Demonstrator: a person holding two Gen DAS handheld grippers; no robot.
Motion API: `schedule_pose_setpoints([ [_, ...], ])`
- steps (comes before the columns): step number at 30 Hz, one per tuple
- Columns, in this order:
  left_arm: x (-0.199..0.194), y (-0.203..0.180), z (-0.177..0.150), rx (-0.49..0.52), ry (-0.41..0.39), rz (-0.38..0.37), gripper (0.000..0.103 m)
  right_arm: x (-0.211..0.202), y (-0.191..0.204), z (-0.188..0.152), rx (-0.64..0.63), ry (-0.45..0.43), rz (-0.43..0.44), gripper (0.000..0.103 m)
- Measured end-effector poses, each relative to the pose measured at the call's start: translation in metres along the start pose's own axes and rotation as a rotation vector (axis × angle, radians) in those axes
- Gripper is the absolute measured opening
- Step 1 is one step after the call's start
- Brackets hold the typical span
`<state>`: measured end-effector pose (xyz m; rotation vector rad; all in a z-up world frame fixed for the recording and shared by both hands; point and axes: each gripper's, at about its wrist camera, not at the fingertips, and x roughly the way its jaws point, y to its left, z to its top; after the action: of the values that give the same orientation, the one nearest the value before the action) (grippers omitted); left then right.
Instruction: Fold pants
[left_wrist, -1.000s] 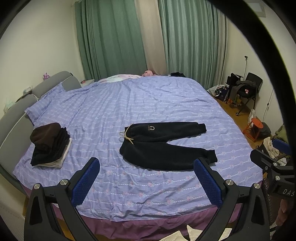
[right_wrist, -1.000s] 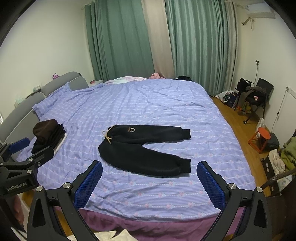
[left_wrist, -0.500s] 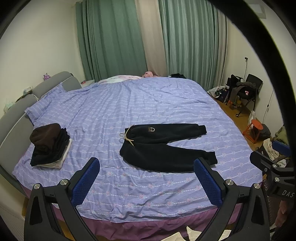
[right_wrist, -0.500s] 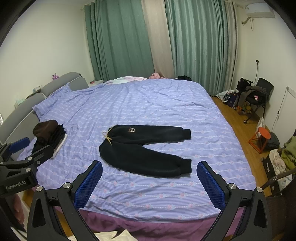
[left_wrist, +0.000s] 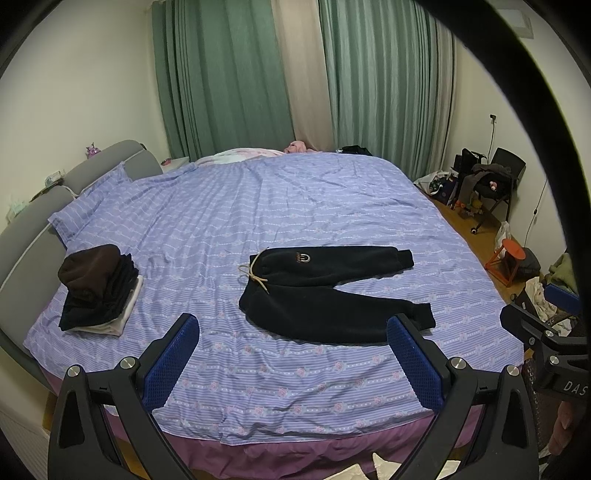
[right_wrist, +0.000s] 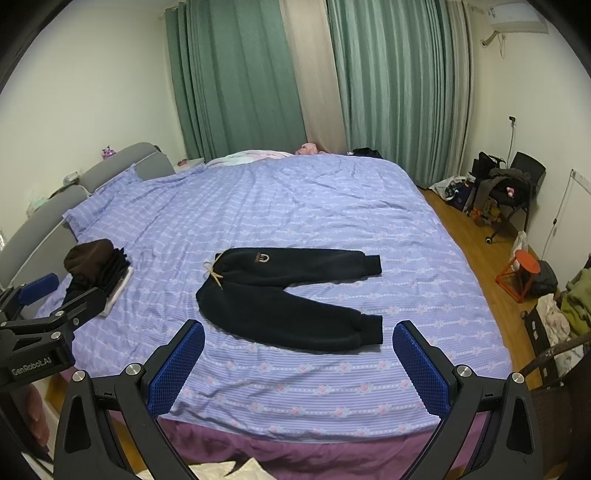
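Black fleece pants (left_wrist: 325, 295) lie flat on the purple bed (left_wrist: 295, 206), waistband with a tan drawstring to the left, both legs spread to the right. They also show in the right wrist view (right_wrist: 291, 299). My left gripper (left_wrist: 293, 339) is open and empty, held above the near bed edge, short of the pants. My right gripper (right_wrist: 297, 347) is open and empty, also near the bed's front edge. Each gripper shows at the side of the other's view.
A stack of folded dark clothes (left_wrist: 99, 288) sits on the bed's left side by the grey headboard (left_wrist: 26, 236). An orange stool (right_wrist: 524, 269), a cluttered chair (right_wrist: 509, 192) and a clothes pile (right_wrist: 569, 302) stand on the wood floor at right.
Both views have risen and pulled back slightly; the pants sit a little lower in frame. Both grippers stay open and nothing on the bed has moved.
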<state>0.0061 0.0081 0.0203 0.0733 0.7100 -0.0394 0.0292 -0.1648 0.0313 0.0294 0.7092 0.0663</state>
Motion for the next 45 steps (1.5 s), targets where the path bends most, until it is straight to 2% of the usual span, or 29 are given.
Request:
schedule_pose_setpoints([
  [15, 0.024, 0.01, 0.006, -0.013, 0.028, -0.021, 0.103, 0.017, 0.003, 0.006, 0.024, 0.035, -0.017, 0.103],
  [24, 0.075, 0.04, -0.001, -0.024, 0.069, -0.015, 0.103, 0.068, 0.015, 0.008, 0.076, 0.075, -0.017, 0.103],
  [29, 0.128, 0.064, -0.006, -0.017, 0.096, -0.058, 0.103, 0.114, 0.02, -0.004, 0.137, 0.104, -0.012, 0.103],
  [35, 0.207, 0.081, -0.011, -0.048, 0.196, -0.127, 0.103, 0.182, 0.018, -0.025, 0.218, 0.183, -0.059, 0.103],
  [45, 0.34, 0.085, -0.041, -0.05, 0.375, -0.057, 0.102, 0.303, -0.016, -0.073, 0.41, 0.4, -0.133, 0.102],
])
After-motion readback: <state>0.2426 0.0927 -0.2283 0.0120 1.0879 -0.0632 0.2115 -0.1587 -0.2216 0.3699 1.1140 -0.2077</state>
